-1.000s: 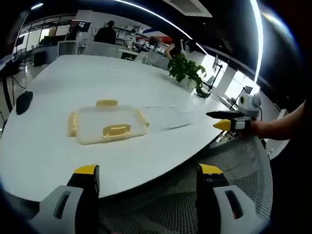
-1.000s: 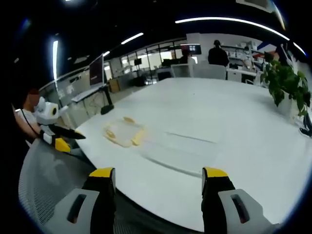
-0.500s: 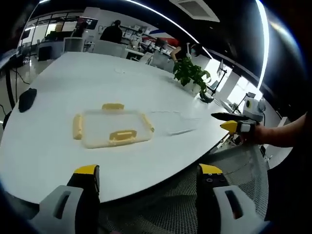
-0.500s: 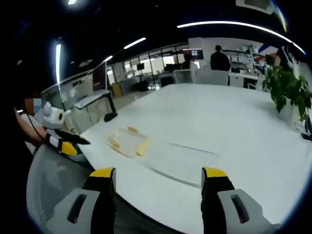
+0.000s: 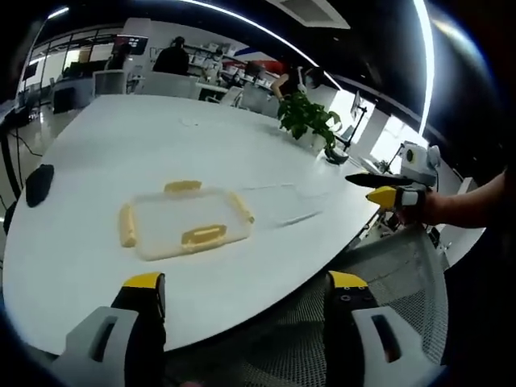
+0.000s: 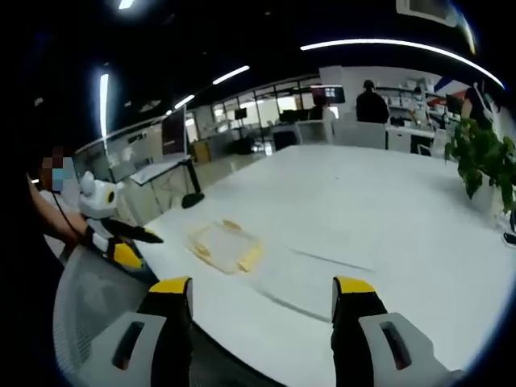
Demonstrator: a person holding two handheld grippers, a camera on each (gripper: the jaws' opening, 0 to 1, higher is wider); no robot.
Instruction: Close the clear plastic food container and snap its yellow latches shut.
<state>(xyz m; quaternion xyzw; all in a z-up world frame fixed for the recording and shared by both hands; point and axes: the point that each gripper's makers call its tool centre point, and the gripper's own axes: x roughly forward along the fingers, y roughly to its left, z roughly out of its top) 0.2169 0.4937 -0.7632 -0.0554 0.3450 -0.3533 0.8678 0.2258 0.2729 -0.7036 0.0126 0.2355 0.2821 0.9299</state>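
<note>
Left gripper view: clear food container [image 5: 182, 222] with yellow latches [image 5: 203, 236] lay on white table [image 5: 121, 145]. Left gripper [image 5: 246, 282] and right gripper [image 6: 262, 290] hung unclenched, well short. Approach step; next, reach the latches.

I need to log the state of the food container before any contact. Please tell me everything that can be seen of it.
The clear plastic food container lies flat on the white table, near the edge on the person's side. It looks shallow and rectangular, of see-through plastic, with a yellow latch on each of its four sides. Whether the latches are snapped shut cannot be told. Nothing touches it; each hand-held gripper is well apart from it. It also shows in the right gripper view.
</note>
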